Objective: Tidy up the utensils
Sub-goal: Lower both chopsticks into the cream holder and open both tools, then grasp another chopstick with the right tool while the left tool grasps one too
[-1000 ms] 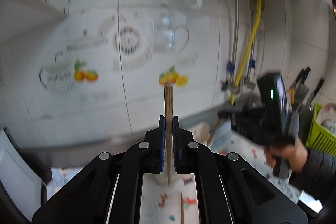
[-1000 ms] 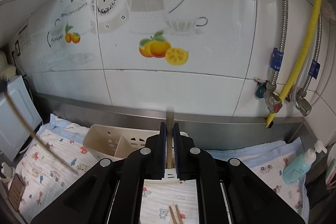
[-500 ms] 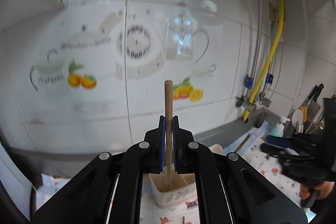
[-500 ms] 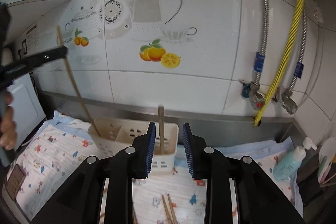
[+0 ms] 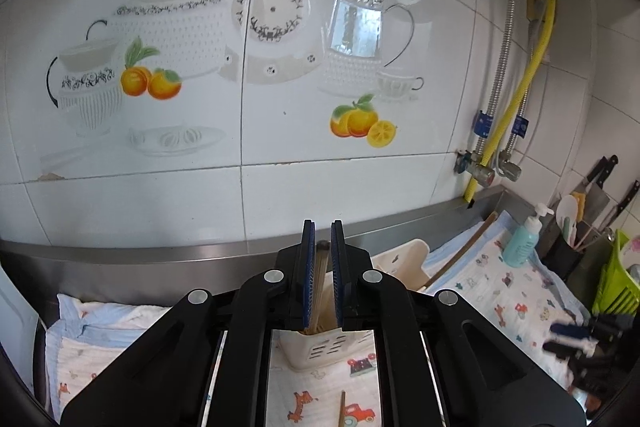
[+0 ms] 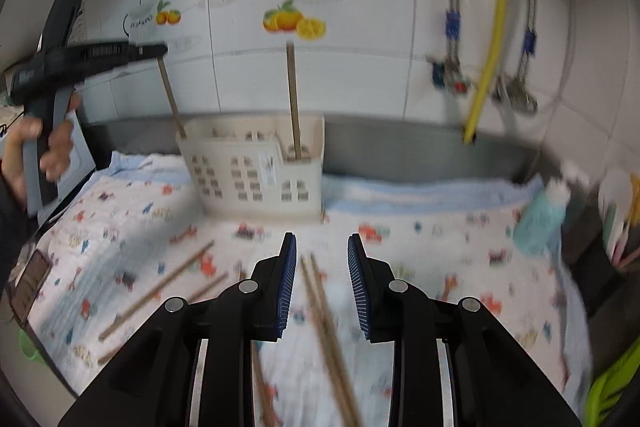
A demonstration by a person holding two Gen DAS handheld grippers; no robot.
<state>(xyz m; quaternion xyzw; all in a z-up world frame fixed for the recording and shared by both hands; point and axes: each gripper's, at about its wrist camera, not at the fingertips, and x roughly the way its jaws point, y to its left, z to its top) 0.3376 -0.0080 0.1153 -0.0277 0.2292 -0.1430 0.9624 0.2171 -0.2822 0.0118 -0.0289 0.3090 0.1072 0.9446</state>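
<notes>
Down goes the left gripper (image 5: 321, 259), sinking since a second ago until its chopstick (image 5: 320, 283) stands deep in the cream utensil basket (image 6: 256, 163), jaws pinched on the shaft with only the top end showing above them. From the right wrist view that stick leans in the basket's left end, and a second chopstick (image 6: 293, 99) stands upright in the right-hand compartment, let go by the right gripper (image 6: 322, 281), whose jaws have just been opening and now stand part open with nothing pressed between the pads. That gripper has swung away from the basket and down toward the printed cloth (image 6: 420, 251). Directly under and ahead of its jaws lie two loose chopsticks (image 6: 320, 303) side by side, long axes running from near the jaws toward the camera, slightly slanted; the right hand is plainly the nearer. Further left on the cloth at least two more lie diagonally, though blur makes the count uncertain. Two in the basket, then.
</notes>
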